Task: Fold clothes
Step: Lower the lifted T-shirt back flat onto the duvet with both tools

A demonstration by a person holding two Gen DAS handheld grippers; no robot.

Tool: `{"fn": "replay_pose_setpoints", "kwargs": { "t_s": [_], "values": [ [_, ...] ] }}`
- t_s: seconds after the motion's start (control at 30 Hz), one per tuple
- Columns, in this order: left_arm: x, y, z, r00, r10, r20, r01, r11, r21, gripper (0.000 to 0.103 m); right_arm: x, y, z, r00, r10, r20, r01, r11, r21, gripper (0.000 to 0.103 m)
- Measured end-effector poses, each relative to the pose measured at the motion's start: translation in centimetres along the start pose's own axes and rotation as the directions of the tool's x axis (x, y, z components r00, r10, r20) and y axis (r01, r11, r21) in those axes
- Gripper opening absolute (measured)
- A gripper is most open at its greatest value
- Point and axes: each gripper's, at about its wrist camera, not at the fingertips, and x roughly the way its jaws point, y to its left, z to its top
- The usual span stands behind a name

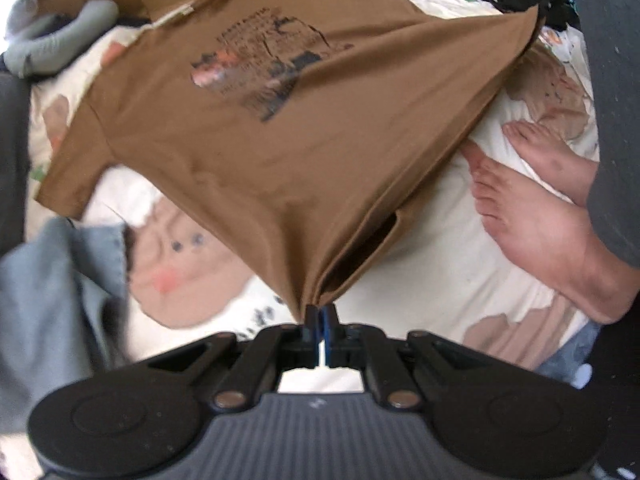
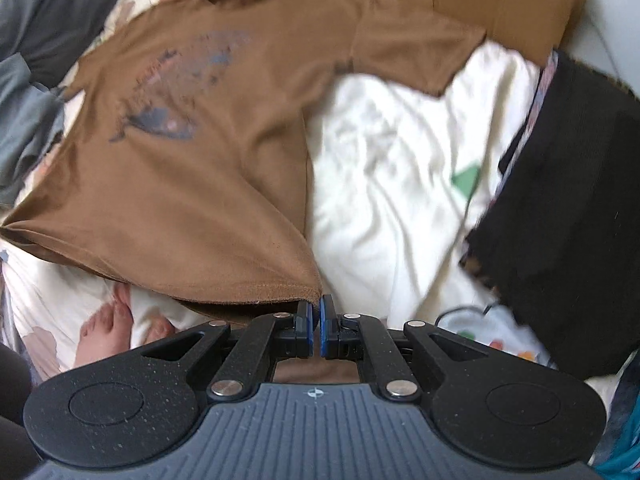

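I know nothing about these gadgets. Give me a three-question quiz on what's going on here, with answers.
1. True or false: the left gripper has its jaws shut on the brown T-shirt.
2. Which part of the shirt does the right gripper pinch: A collar, B hem corner, C sleeve?
3. What lies under the shirt?

Key:
1. True
2. B
3. A white printed sheet, with bare feet standing on it.

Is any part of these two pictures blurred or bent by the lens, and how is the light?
Left wrist view: the brown T-shirt has a smeared print; the edges curve from the fisheye; soft daylight, no glare. Right wrist view: the white bedding and black garment are motion-blurred; the right gripper stays sharp.
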Motion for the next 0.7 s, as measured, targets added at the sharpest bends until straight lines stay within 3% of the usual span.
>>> {"fn": "replay_pose_setpoints", "kwargs": {
  "t_s": [0.23, 0.37, 0.53, 0.7],
  "values": [
    [-0.3, -1.1, -1.2, 0.998, -0.062, -0.004, 0.062, 0.995, -0.078, 0.004, 2.8, -0.6, -0.3, 0.999, -0.029, -0.036, 0.029, 1.0, 0.008, 0.001],
    [0.4, -0.6, -1.5, 0.999, -0.041, -0.001, 0.04, 0.982, -0.184, 0.006, 3.8, -0.8, -0.2, 0.998, -0.047, -0.044, 0.047, 0.999, 0.006, 0.001],
    [2.3, 1.1, -2.5, 1.0, -0.013, -0.001, 0.012, 0.921, -0.39, 0.007, 4.3, -0.9, -0.3, 0.995, -0.09, -0.045, 0.091, 0.996, 0.014, 0.001],
    [4.6, 2.5, -4.0, 1.0, 0.009, 0.008, -0.002, 0.811, -0.585, 0.007, 4.8, -1.3, -0.3, 0.992, -0.116, -0.044, 0.118, 0.992, 0.045, 0.001]
  ]
}}
